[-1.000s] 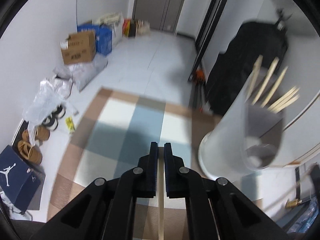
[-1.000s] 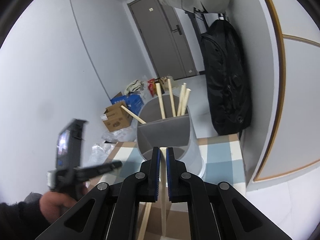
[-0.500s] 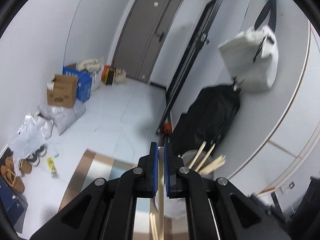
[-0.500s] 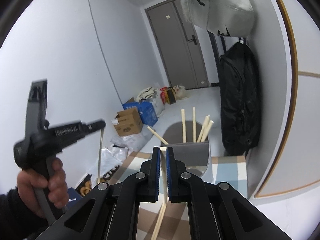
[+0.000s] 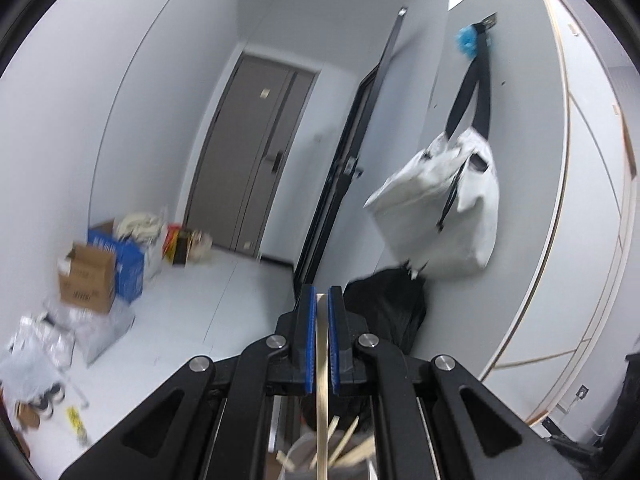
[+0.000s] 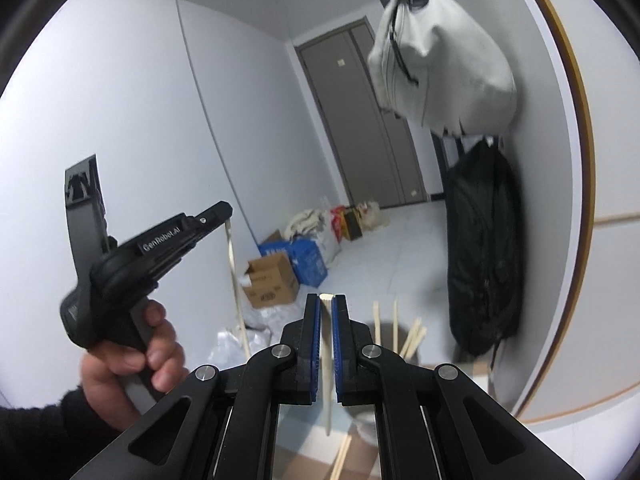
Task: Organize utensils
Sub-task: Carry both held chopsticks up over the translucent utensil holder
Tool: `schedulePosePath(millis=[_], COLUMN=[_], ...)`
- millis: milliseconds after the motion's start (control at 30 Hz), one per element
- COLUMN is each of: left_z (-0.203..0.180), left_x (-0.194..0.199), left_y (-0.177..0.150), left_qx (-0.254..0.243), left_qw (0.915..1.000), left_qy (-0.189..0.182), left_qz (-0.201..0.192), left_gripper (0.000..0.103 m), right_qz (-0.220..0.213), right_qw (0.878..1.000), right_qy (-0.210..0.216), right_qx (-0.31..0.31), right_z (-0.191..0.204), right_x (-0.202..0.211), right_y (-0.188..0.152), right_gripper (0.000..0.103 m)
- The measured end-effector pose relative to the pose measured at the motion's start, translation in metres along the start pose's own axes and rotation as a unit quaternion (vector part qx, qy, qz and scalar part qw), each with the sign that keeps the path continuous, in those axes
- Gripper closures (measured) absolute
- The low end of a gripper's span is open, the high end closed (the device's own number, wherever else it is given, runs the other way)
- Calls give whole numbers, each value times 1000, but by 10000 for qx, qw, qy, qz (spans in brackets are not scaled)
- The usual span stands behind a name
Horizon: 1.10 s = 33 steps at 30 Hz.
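Plainly the left gripper (image 5: 319, 340) is clamped on a wooden chopstick (image 5: 322, 400) near its top end, above the holder (image 5: 304, 460); the right gripper (image 6: 327, 344) pinches another chopstick (image 6: 328, 400) likewise; light, stiff, smooth sticks that could swivel in such end grips

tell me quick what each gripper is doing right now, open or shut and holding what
Left gripper: shut on a chopstick that hangs down from its fingers.
Right gripper: shut on another chopstick.
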<state>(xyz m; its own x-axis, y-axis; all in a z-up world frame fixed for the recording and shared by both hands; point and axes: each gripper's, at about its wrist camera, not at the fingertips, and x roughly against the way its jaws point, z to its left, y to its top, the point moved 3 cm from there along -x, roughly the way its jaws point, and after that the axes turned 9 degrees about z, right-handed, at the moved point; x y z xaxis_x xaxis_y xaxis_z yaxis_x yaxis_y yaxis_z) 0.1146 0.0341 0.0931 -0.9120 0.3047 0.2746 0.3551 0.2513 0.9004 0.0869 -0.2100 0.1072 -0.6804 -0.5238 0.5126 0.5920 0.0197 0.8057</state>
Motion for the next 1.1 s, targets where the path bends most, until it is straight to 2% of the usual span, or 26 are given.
schedulePosePath(millis=[167, 367, 667, 800, 1100], left_z=[-5, 1, 3, -4, -14], left_x=[-20, -46, -75, -75, -77], left_y=[6, -2, -15, -21, -39], left_qx=[-201, -235, -450, -639, -901], left_qw=[9995, 9994, 9988, 9969, 9946], left_qy=[-28, -39, 86, 264, 288], left_qz=[-245, -241, -188, -371, -415], left_gripper=[101, 101, 101, 101, 101], right_qz=[-172, -126, 125, 190, 297], right_qw=[9995, 9986, 9987, 9990, 9993], right_qy=[-140, -246, -247, -221, -197], right_qx=[222, 453, 435, 324, 144], right_z=[0, -4, -23, -32, -53], right_x=[-4, -33, -76, -86, -99], right_y=[34, 58, 62, 62, 59], right_gripper=[98, 98, 98, 98, 98])
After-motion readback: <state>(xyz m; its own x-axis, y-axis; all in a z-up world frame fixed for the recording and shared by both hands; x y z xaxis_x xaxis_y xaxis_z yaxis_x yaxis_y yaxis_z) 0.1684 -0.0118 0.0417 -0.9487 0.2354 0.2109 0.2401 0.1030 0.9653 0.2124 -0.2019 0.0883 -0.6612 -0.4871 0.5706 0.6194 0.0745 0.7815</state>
